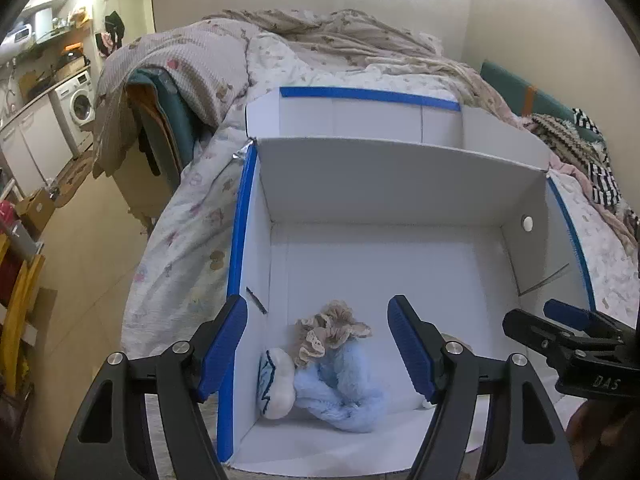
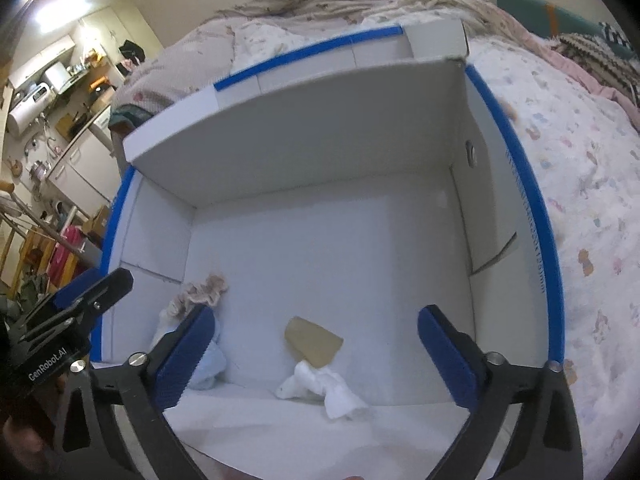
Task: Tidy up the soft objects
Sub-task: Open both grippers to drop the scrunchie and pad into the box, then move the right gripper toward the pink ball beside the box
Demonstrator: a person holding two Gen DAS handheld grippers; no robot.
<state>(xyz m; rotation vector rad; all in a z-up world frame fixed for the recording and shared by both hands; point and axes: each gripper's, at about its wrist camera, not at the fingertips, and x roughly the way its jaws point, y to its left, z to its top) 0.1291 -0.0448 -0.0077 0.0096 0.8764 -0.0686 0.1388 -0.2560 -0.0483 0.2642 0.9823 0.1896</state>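
A white cardboard box (image 1: 384, 184) with blue-taped edges lies open on the bed; it also shows in the right wrist view (image 2: 320, 140). Inside at its near left corner lie a light blue fluffy toy (image 1: 344, 384), a beige frilly scrunchie (image 1: 328, 332) and a white soft piece with blue lines (image 1: 276, 384). In the right wrist view a tan soft piece (image 2: 314, 340) and a white cloth (image 2: 324, 388) lie on the box floor. My left gripper (image 1: 316, 344) is open and empty above the blue toy. My right gripper (image 2: 316, 356) is open and empty above the tan piece.
The box rests on a patterned quilt (image 1: 192, 216) covering the bed. Crumpled blankets (image 1: 320, 32) lie behind the box, striped clothes (image 1: 600, 168) at the far right. Left of the bed is bare floor, a washing machine (image 1: 78, 106) and kitchen shelves.
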